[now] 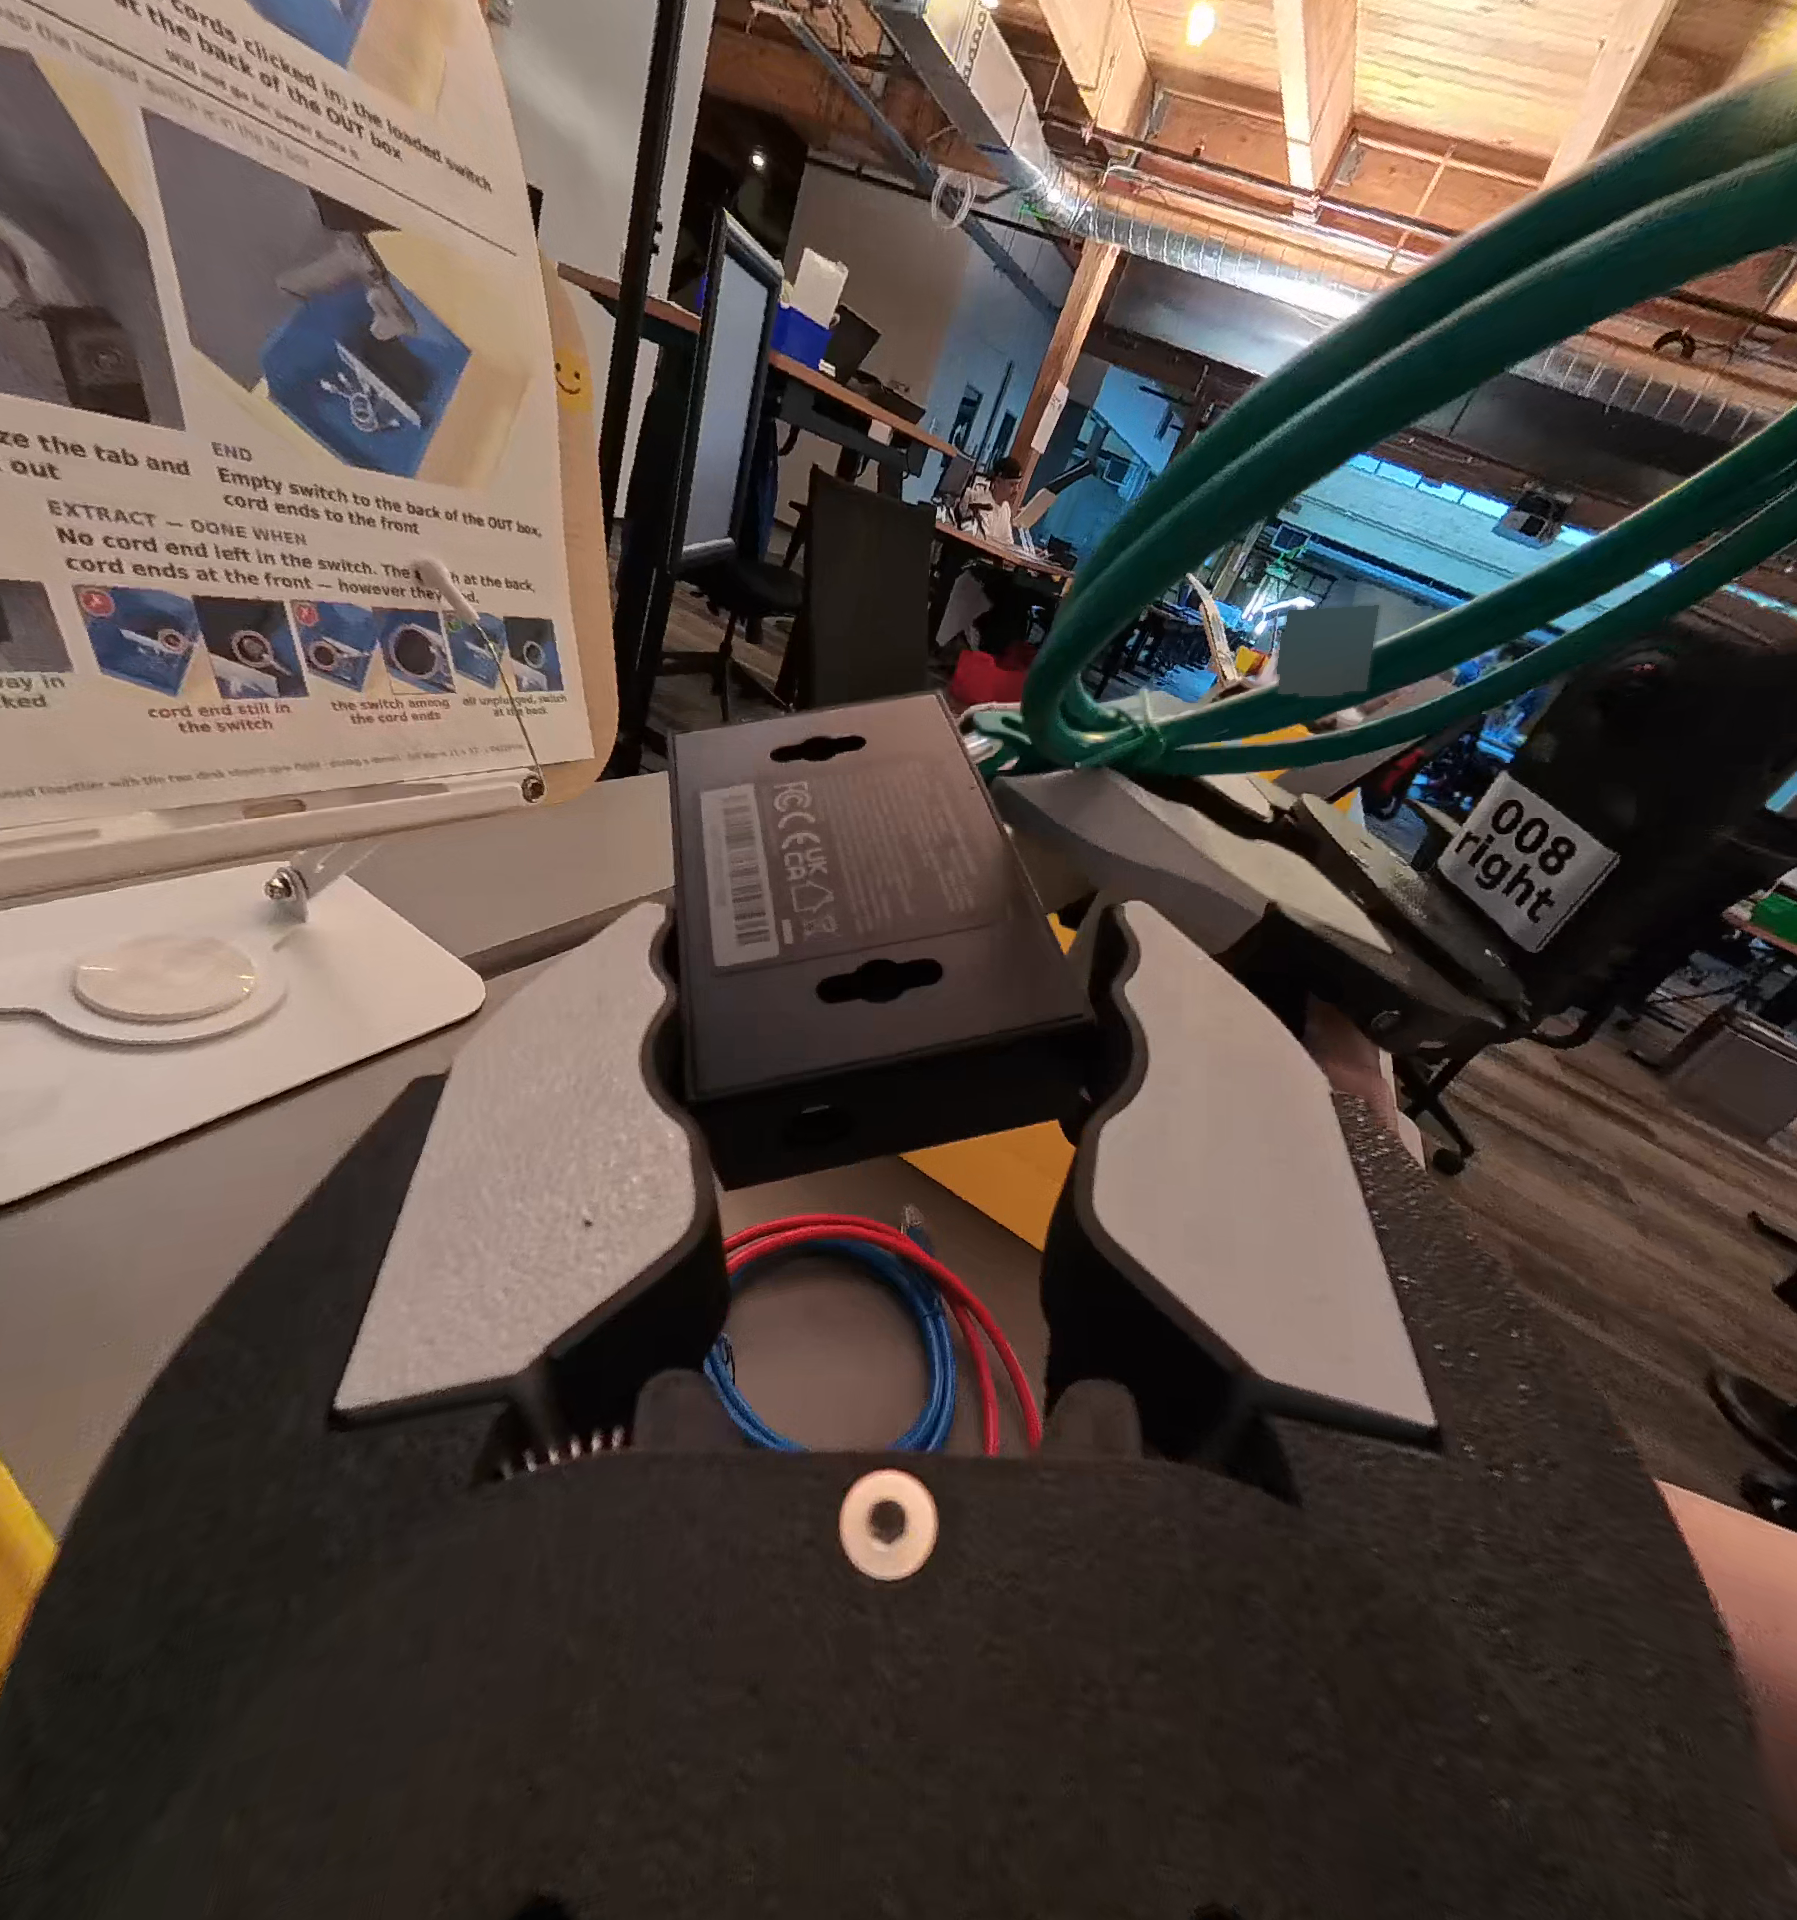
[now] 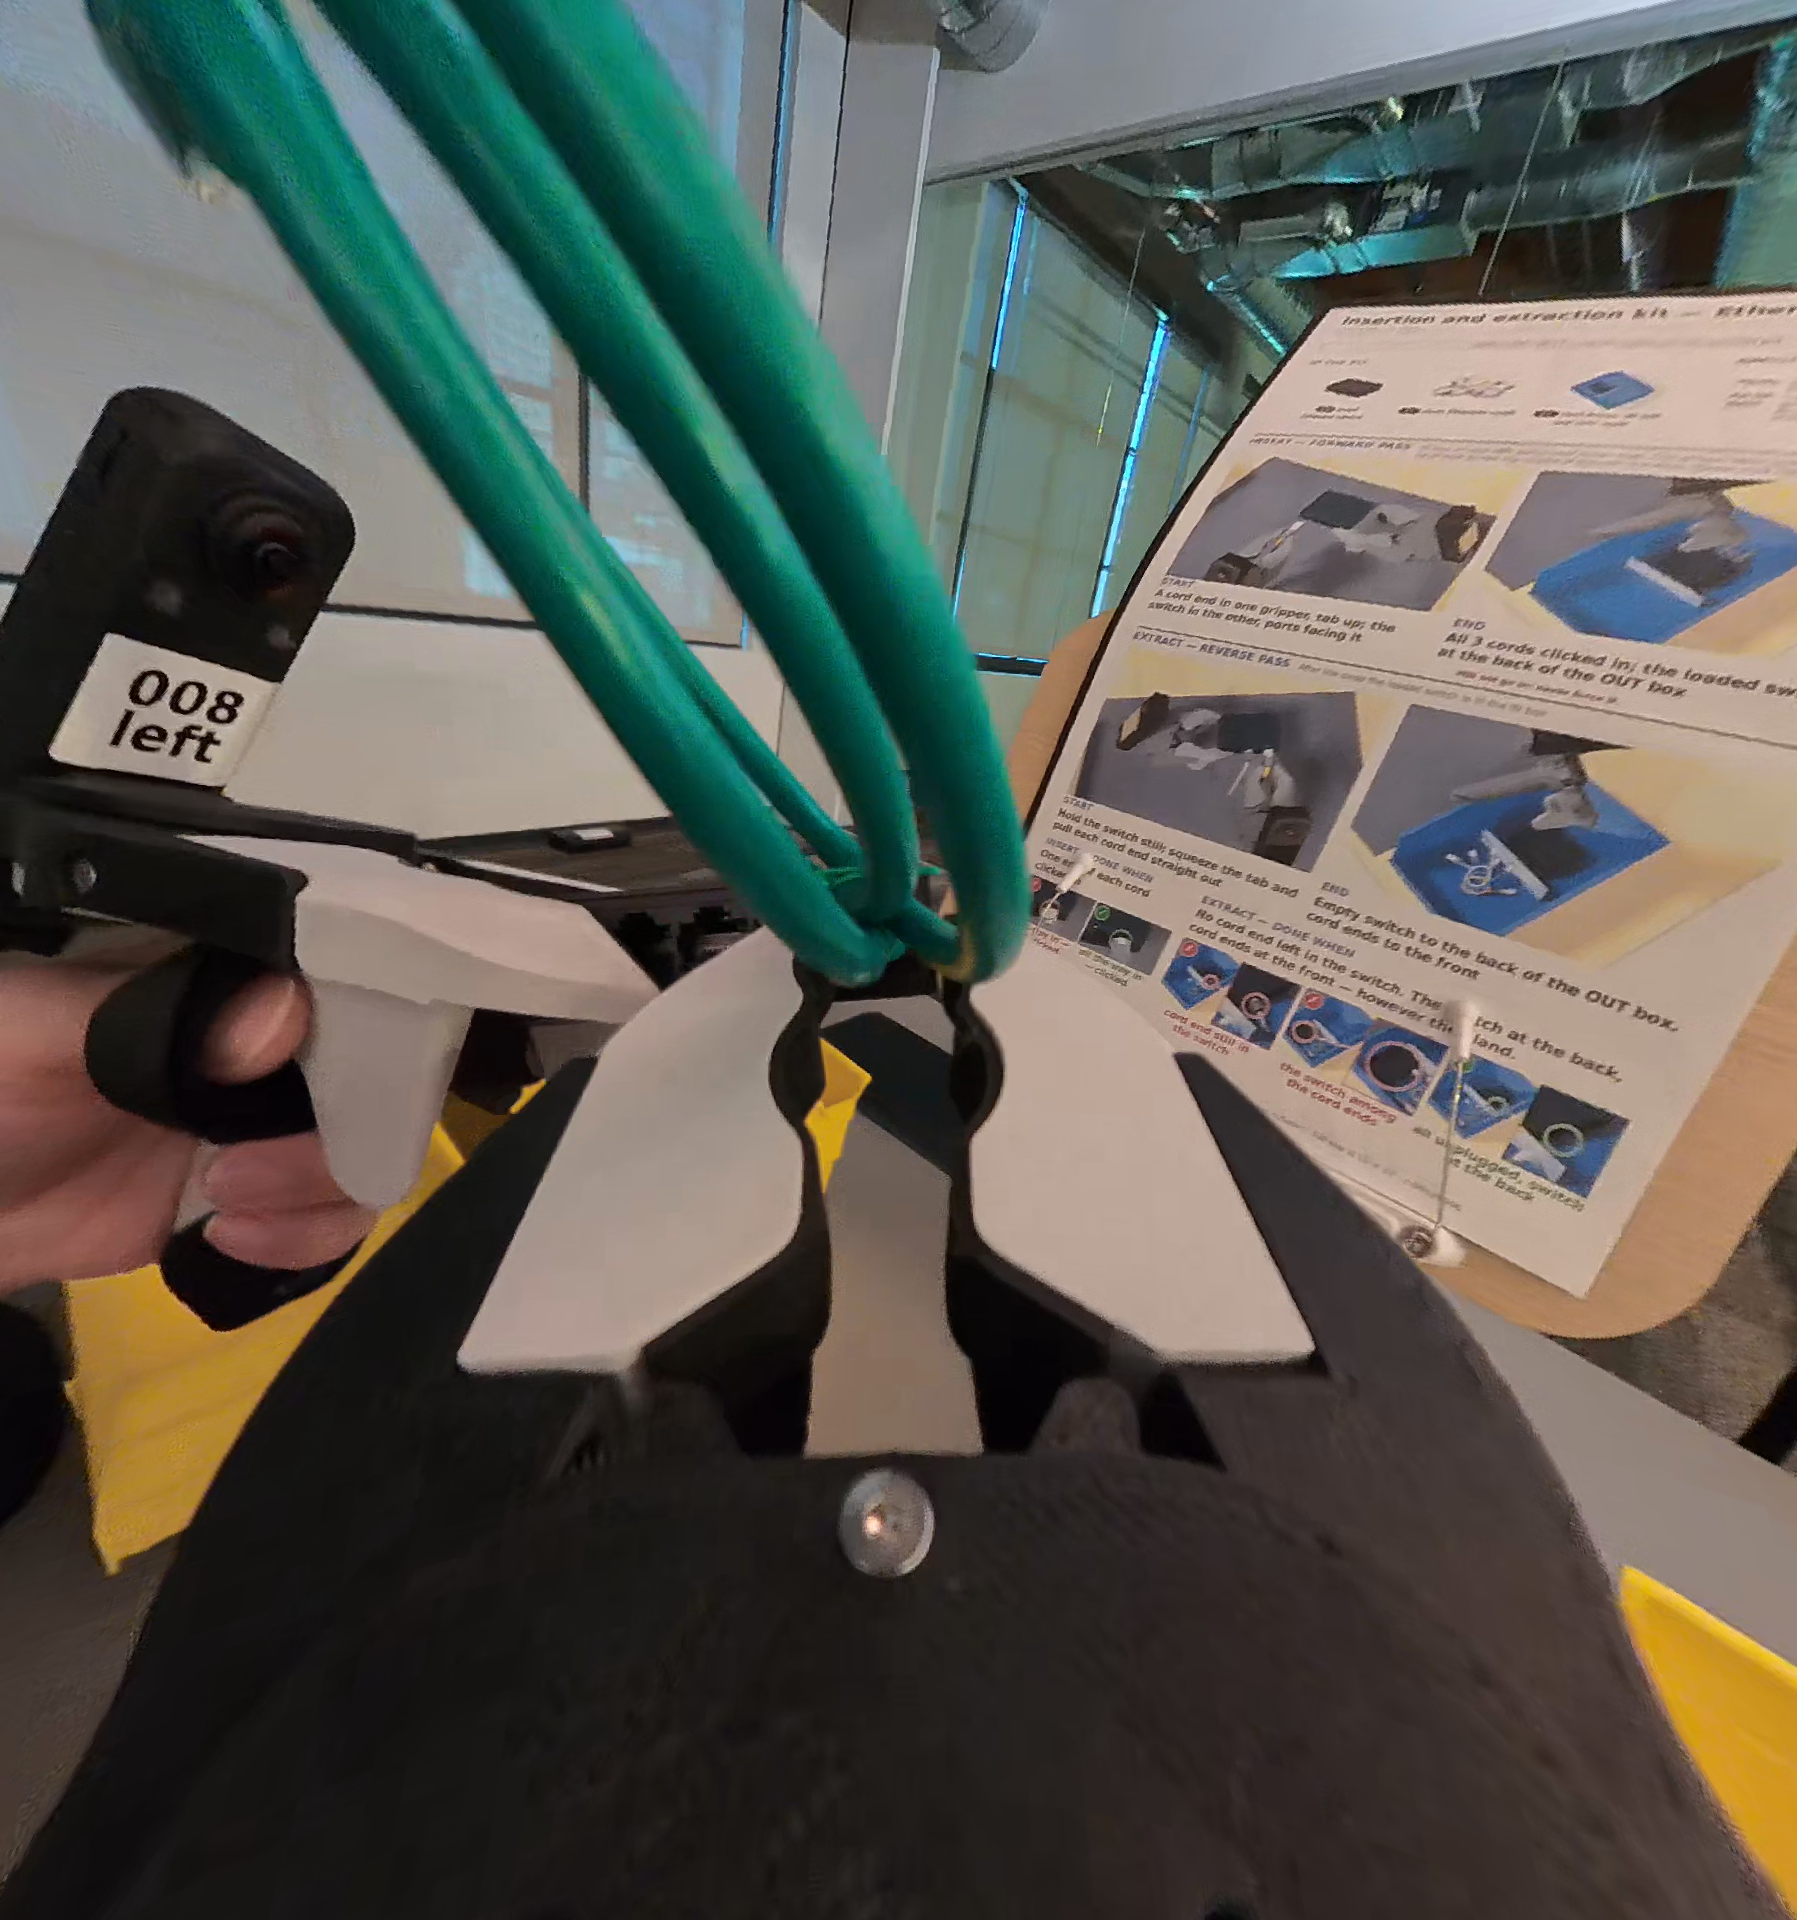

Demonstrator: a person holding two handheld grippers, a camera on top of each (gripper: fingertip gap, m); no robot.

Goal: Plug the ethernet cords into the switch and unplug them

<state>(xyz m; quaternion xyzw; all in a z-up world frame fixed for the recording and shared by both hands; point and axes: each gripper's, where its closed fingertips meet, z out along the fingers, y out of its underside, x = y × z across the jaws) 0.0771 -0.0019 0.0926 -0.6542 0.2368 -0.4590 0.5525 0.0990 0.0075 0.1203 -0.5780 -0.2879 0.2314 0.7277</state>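
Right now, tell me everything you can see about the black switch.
The switch is a flat black rectangular box, matte like plastic or painted metal. Its underside faces up, showing a grey label with a barcode and two keyhole mounting slots. It is lifted off the grey table, tilted, and clamped across its width between the fingers of the left gripper. In the right wrist view its port side faces the right gripper, which holds the green cord close to it.

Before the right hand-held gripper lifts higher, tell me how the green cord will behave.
The green cord probably stays springy, not limp: its coils arch above the right hand-held gripper. The tie bundling the loops should keep them together. It likely swings and tugs sideways, since most of it hangs beyond the grip.
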